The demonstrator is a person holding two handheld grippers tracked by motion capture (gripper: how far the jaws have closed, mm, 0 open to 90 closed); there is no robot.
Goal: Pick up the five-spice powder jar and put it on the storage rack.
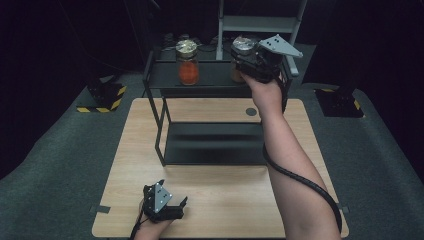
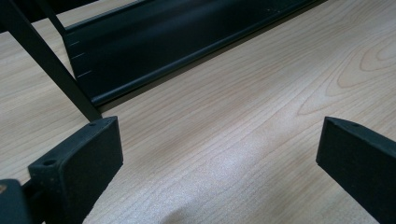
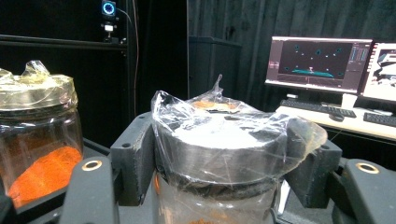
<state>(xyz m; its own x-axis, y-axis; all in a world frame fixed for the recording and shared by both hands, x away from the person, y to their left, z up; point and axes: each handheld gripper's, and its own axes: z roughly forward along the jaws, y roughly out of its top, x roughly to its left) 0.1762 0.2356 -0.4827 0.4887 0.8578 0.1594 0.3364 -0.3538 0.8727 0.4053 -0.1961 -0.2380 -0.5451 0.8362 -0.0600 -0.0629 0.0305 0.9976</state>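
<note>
Plastic-wrapped and holding orange powder, the right-hand jar (image 3: 224, 144) is sitting on the top tier of the black rack (image 1: 210, 77), clamped at its lid by the right gripper (image 1: 245, 62). A second jar (image 1: 187, 62) is standing left of it on the same tier. Probably the grasp step; next is likely lifting it straight up. In front of the rack, the left gripper (image 1: 175, 202) is resting wide open and empty on the pale wood surface (image 1: 220, 200). Around it, dark room, monitors (image 3: 322, 60) glowing behind.
</note>
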